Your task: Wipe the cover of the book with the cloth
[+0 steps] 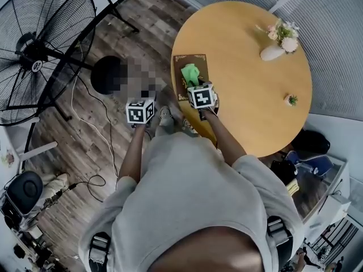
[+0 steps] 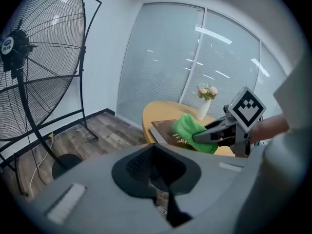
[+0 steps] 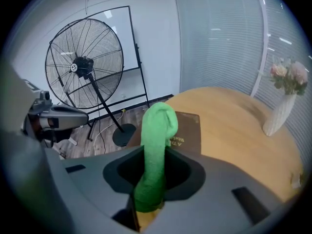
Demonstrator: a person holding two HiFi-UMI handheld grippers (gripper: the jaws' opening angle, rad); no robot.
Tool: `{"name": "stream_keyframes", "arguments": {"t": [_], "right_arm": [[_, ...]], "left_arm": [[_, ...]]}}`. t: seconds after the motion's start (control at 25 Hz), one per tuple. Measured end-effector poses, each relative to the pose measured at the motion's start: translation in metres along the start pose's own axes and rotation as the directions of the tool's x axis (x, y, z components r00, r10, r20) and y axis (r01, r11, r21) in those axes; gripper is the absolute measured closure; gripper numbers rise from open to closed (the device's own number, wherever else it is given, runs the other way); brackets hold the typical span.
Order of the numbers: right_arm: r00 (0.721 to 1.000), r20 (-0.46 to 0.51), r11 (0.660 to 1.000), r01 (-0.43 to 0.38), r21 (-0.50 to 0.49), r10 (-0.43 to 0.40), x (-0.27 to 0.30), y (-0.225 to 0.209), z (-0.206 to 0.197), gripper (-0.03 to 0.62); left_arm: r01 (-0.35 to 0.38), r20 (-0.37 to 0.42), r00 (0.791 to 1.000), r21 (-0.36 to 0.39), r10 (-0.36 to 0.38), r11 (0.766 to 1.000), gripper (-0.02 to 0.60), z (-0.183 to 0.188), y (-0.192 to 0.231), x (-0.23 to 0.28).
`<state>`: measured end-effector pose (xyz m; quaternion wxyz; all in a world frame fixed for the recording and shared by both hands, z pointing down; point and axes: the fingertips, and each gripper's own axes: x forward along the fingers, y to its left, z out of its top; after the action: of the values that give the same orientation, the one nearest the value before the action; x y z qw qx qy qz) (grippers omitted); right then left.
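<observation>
Green cloth (image 3: 157, 145), bunched into a roll, is pinched at one end by my right tongs (image 3: 148, 201). Its free end reaches forward onto the brown book (image 1: 182, 62) and seems to rest on the cover. I judge this grip leaves plenty of loose fabric to drag across the cover.

The book lies flat on the round wooden desk (image 1: 249, 95), right at the edge nearest me. That looks like a placement for easy reach without leaning.

My left tongs (image 2: 168, 204) hang beside me over the wood floor, well apart from the book. They look pressed together with nothing between them, probably kept clear so the wiping arm can move.

A white vase (image 1: 273, 51) of pale flowers stands at the far side of the desk, away from the book. A large black fan (image 1: 39, 50) stands on the floor to my left.

Gold lettering on the cover is partly hidden by the cloth and too blurred to read. A round label on the fan hub is also unreadable.
</observation>
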<state>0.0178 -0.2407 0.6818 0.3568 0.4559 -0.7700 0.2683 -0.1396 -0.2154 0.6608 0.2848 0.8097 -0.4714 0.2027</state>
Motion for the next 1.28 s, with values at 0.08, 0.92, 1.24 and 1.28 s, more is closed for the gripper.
{"name": "stream_keyframes", "arguments": {"t": [0.08,0.92,1.24,1.28], "right_arm": [[1.0,-0.001,1.0,-0.014,-0.011,0.014,0.001,0.007,-0.001,0.49],[0.994,-0.062,0.992,-0.099,-0.083,0.094,0.01,0.065,-0.031,0.49],[0.995,-0.044,0.993,-0.092,-0.071,0.089,0.012,0.065,-0.03,0.49],[0.995,-0.04,0.993,-0.091,-0.07,0.088,0.013,0.065,-0.029,0.49]], "left_arm": [[-0.007,0.0,1.0,-0.006,0.007,1.0,0.574,-0.003,0.001,-0.003],[-0.038,-0.002,0.999,-0.034,0.038,0.999,0.574,-0.022,0.004,-0.023],[-0.038,-0.011,0.999,-0.033,0.037,0.999,0.574,-0.025,0.006,-0.022],[-0.036,-0.012,0.999,-0.031,0.035,0.999,0.574,-0.024,0.005,-0.021]]}}
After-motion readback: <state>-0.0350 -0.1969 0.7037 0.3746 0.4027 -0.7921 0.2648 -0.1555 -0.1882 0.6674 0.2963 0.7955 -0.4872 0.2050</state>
